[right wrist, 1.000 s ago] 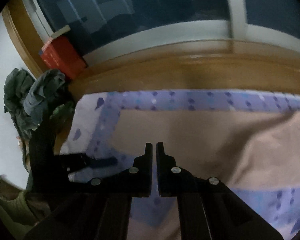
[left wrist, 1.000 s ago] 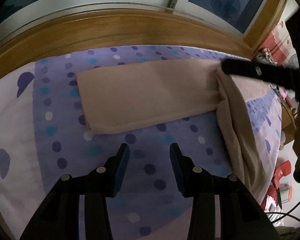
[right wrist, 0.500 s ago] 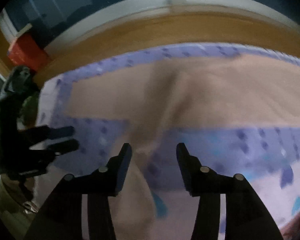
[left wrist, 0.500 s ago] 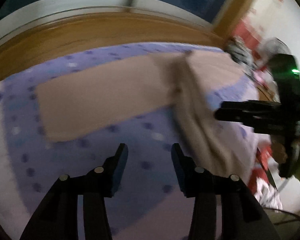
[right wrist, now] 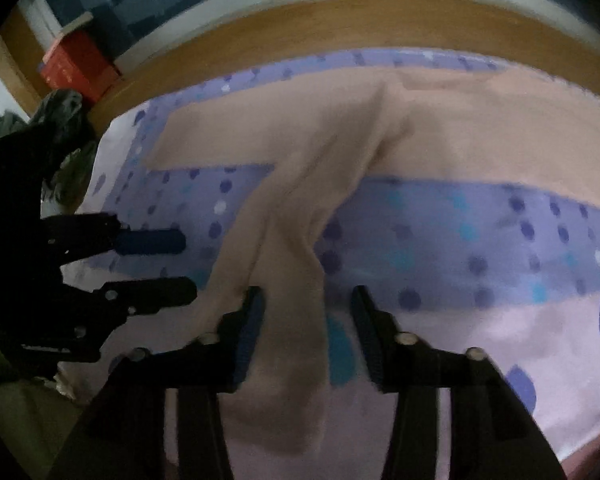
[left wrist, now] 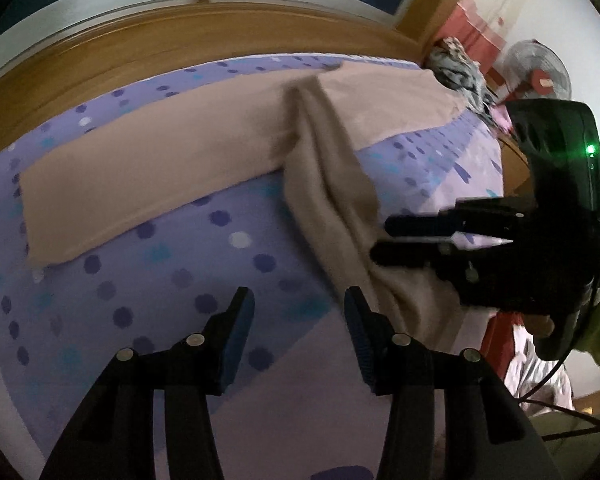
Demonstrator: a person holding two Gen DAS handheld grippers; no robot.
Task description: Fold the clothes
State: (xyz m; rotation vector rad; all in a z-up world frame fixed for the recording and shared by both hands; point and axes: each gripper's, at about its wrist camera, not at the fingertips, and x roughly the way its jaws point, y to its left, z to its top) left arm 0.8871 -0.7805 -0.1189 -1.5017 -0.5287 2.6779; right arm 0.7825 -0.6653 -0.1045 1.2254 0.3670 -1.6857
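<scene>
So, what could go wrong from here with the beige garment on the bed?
1. The right gripper is closing its jaws around the bunched strip of the beige garment; it may catch only some folds, or pinch the dotted sheet too.
2. The left gripper is open over bare sheet, close to the right one; the two might bump.

We opened the right gripper (right wrist: 306, 328), which was shut a second ago, and lowered it over the hanging beige trouser leg (right wrist: 296, 280).
</scene>
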